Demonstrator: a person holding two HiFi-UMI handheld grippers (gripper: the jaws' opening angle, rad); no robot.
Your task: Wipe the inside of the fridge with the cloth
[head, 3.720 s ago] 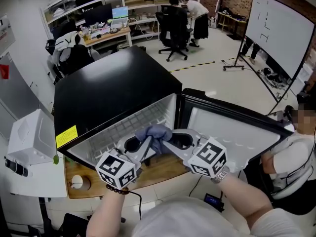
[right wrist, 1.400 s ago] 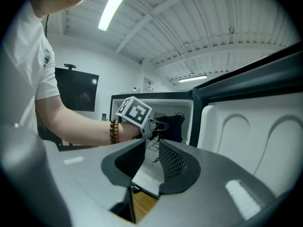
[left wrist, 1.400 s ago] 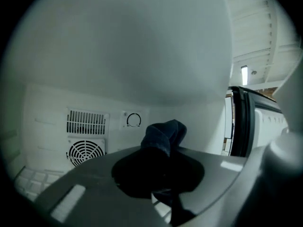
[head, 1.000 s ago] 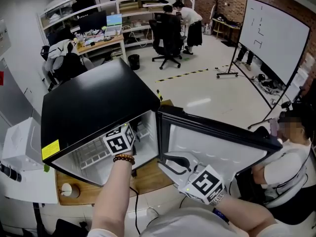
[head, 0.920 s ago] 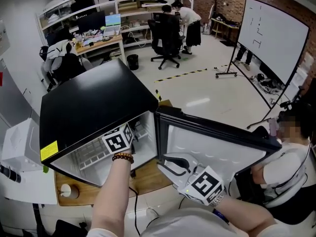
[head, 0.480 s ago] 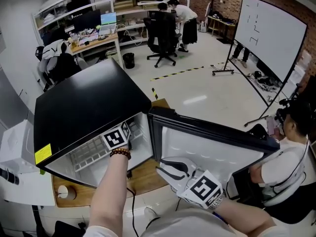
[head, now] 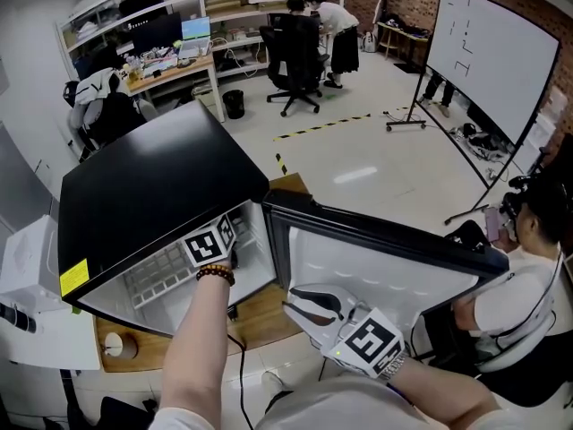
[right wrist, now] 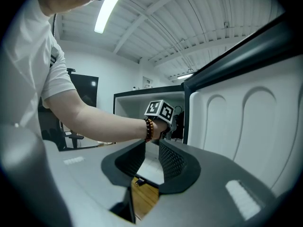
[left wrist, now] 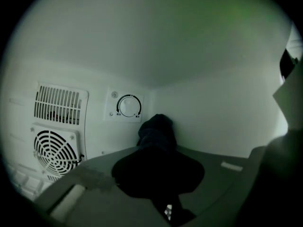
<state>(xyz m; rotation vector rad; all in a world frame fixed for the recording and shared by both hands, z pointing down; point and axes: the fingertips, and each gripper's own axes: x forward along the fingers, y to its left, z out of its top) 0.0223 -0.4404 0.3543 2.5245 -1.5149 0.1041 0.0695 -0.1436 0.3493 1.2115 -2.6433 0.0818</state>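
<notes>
I'm clenching the dark cloth point(left wrist: 156, 138) in my left tongs point(left wrist: 159, 174), their tips hiding inside the fridge point(head: 143, 195); right tongs point(right wrist: 149, 161) are hanging released, empty.

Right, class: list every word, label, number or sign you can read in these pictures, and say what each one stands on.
Nothing here can actually be read.
Yellow sticker on top of the fridge: print too small to read.
Whiteboard: drawn lines only, no legible words.
Dial on the fridge's inner wall: marks too small and blurred.
</notes>
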